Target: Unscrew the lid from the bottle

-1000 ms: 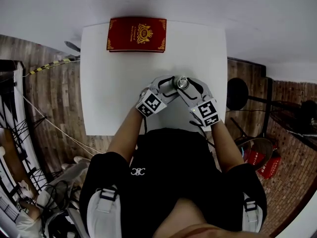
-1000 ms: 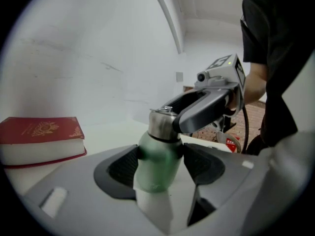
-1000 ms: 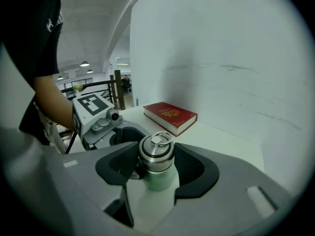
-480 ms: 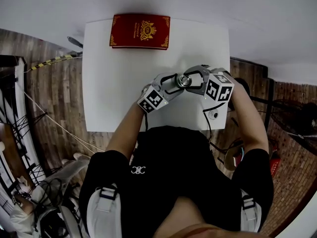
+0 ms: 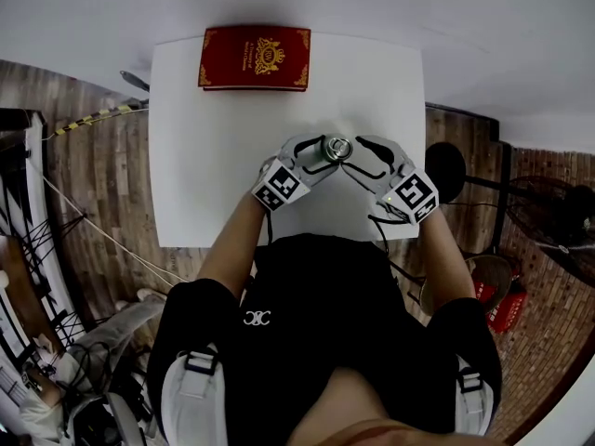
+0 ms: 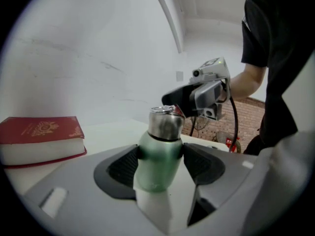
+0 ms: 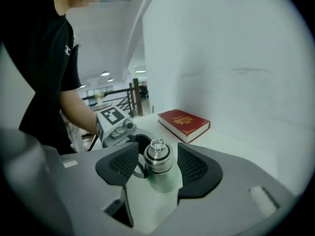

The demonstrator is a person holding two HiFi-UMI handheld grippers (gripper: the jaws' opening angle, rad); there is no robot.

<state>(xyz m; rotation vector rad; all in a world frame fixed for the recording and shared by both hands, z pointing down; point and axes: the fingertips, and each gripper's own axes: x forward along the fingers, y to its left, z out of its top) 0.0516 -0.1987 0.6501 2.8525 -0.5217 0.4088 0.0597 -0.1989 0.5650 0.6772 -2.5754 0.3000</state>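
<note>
A small green bottle (image 6: 158,163) with a silver ringed lid (image 7: 157,156) stands on the white table (image 5: 214,175), near its front edge. My left gripper (image 5: 319,152) is shut on the bottle's green body, a pad pressed to each side. From the right, my right gripper (image 5: 359,153) reaches in with its jaws on either side of the lid; a slim gap shows between each pad and the lid. In the left gripper view the right gripper (image 6: 197,95) sits just behind the lid (image 6: 165,124). The bottle (image 5: 337,149) shows between both grippers in the head view.
A red book (image 5: 256,59) lies flat at the table's far edge, beyond the bottle. The table ends close in front of the person's body. Wooden floor surrounds it, with a black stand (image 5: 446,175) and red items (image 5: 497,305) at the right.
The right gripper swung up and out to the bottle's right half a second ago, then came back to its near-right side. The left gripper and bottle stayed put.
</note>
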